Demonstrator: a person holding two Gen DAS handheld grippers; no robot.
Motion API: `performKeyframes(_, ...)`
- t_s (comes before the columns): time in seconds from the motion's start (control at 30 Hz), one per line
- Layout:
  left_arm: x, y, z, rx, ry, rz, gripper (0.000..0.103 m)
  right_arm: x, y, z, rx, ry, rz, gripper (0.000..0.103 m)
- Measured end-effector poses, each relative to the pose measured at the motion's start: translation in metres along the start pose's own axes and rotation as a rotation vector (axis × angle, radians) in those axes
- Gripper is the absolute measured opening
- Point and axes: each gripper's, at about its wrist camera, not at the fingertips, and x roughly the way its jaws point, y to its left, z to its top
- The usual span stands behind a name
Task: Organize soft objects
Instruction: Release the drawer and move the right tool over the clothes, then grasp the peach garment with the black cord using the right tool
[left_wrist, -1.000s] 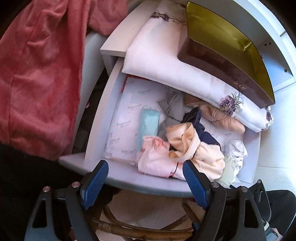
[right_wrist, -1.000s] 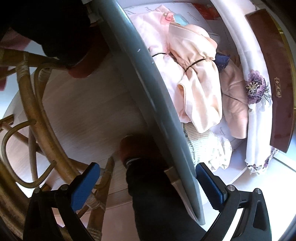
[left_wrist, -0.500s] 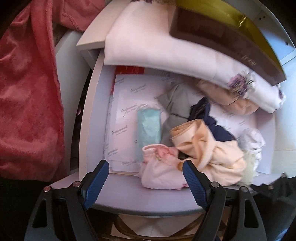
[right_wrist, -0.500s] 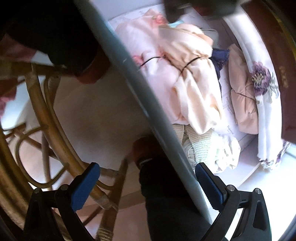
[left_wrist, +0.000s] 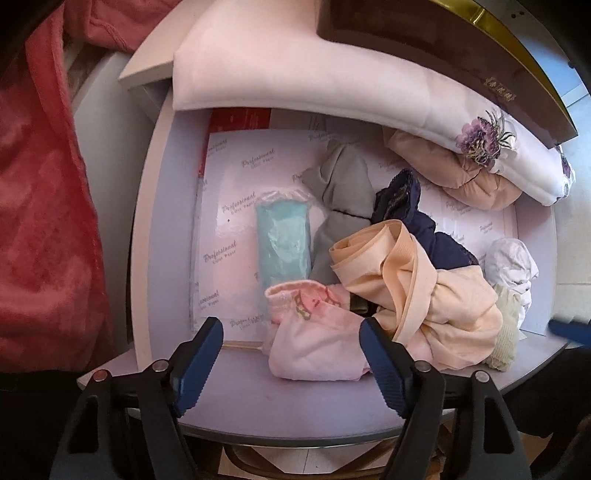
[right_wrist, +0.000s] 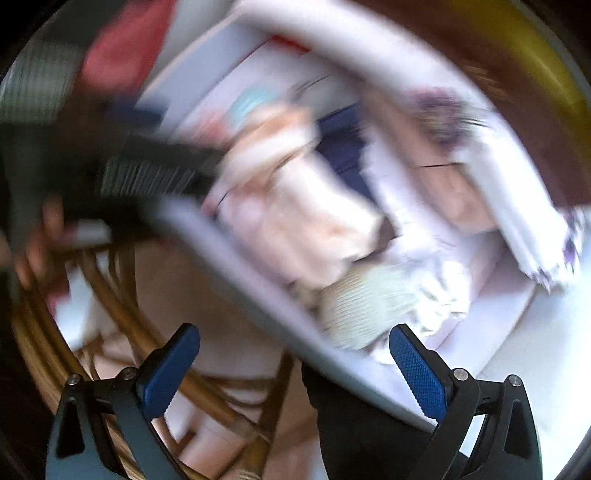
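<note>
A: While the open pale lilac drawer is taken as the landmark, how much sorting looks done?

B: Very little, by my reading. At the drawer's front wall lies a loose heap: a pale pink knit garment with a small embroidered motif, and a crumpled peach-cream cotton garment partly on top of it. Behind those, toward the drawer's middle, sit a dark navy lace piece and a grey folded cloth. A white crumpled cloth and a pale green ribbed knit occupy the front right corner.

A: Anything already tidy?

B: A flat aqua packet in clear plastic wrap lies alone on the printed paper lining, left of the heap. A peach padded bundle is tucked at the back right, under the edge of a white pillow with a purple flower print that overhangs the drawer's rear.

A: Left hand-held gripper?

B: Wide apart but narrowing, poised over the front wall, with the pink knit between its blue pads and not yet pinched. Holding nothing.

A: Right hand-held gripper?

B: Blurred view; spread wide and empty, straddling the drawer's front edge near the green knit.

A: Remaining?

B: Judged: nearly everything. The heap must be separated and each piece placed.
</note>
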Motion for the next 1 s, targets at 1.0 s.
performKeyframes(1.0,0.055,-0.019,0.005,0.006,0.040,-0.046,0.075,0.040,-0.108,0.083,0.198,-0.210,-0.321,0.064)
